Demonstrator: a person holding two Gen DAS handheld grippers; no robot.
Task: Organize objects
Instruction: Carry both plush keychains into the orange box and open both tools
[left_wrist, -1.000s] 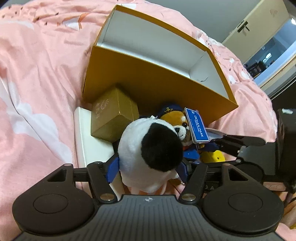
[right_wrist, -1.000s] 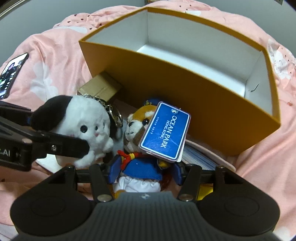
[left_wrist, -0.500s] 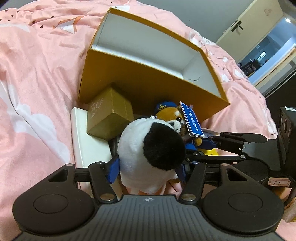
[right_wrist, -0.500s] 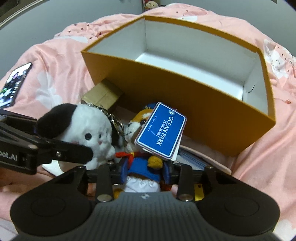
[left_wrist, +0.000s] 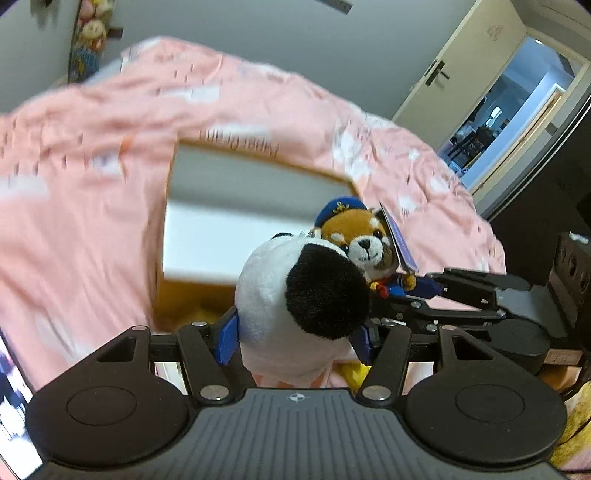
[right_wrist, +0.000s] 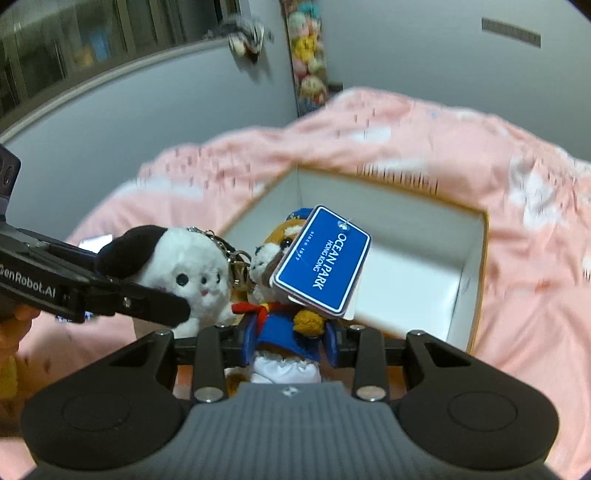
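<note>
Clearly, left claw (left_wrist: 295, 332) clenching white black-eared plush (left_wrist: 291, 295), right claw (right_wrist: 290, 341) clenching sailor-suited plush (right_wrist: 284, 325).

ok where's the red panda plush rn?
Red panda plush is clamped in the right gripper, beside the white dog plush, before the open box.

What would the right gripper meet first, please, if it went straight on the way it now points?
Probably the white inside of the open box, straight beyond the sailor plush that the right gripper holds; depth is unclear.
</note>
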